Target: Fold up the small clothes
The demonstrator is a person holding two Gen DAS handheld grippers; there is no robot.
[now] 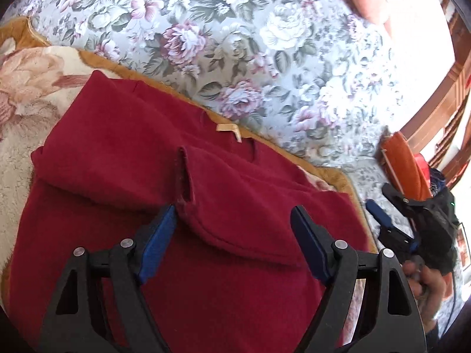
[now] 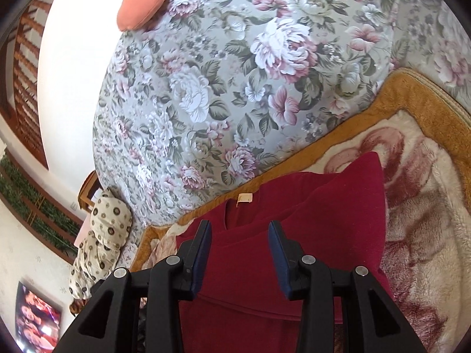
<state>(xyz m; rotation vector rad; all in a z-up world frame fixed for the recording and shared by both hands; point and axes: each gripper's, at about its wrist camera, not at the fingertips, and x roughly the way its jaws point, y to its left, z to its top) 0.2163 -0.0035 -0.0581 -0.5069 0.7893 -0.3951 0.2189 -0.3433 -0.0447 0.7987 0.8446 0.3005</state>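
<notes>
Dark red garment [image 1: 164, 194] lies spread on a plush cream-and-rose blanket [image 1: 26, 111] with a tan border, on a bed covered by a grey floral bedspread [image 1: 235, 44]. Garment partly folded: a flap with a seamed edge lies over the body, a small beige label [image 1: 228, 129] at the neckline on the far side. Left gripper [image 1: 232, 223] hovers over the near part of the garment, jaws released and wide, red cloth visible under the gap, nothing pinched. Right gripper [image 2: 240, 235] also over the garment's near edge, facing the label [image 2: 245, 197]; jaws parted at a moderate gap, pads not pressing anything, nothing held. In the left wrist view the right gripper [image 1: 382, 217] shows at the right edge, off the blanket's corner above the bedspread, a person's hand [image 1: 424, 282] on its handle. Peach pillow [image 2: 144, 3] at the far end of the bed. Spotted cream cloth [image 2: 103, 235] bunched at the bed's left side in the right wrist view. Wooden railing [image 1: 441, 94] beyond the bed.
</notes>
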